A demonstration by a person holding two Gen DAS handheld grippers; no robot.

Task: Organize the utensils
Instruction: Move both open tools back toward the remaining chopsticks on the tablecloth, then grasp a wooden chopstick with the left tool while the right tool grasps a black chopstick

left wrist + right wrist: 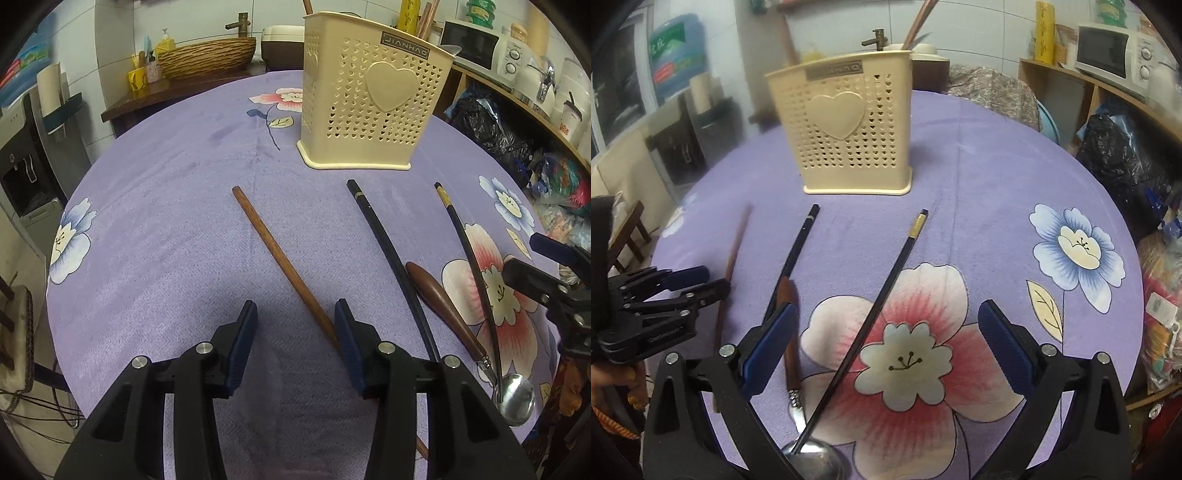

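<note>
A cream perforated utensil holder (373, 96) (849, 129) with a heart stands upright at the far side of the purple flowered tablecloth (166, 206). A brown wooden chopstick (284, 266) (733, 251) lies before my left gripper (295, 325), which is open just above its near end. Two black chopsticks (388, 254) (465, 251) (796, 247) (886, 291) and a wooden-handled metal spoon (447, 306) (792, 354) lie to the right. My right gripper (886, 339) is open over one black chopstick and the spoon.
The round table drops off on all sides. A wicker basket (207, 59) and yellow cups sit on a dark counter behind. Shelves with a microwave (476, 44) (1108, 51) and bags crowd the right. A water dispenser (26, 158) stands at the left.
</note>
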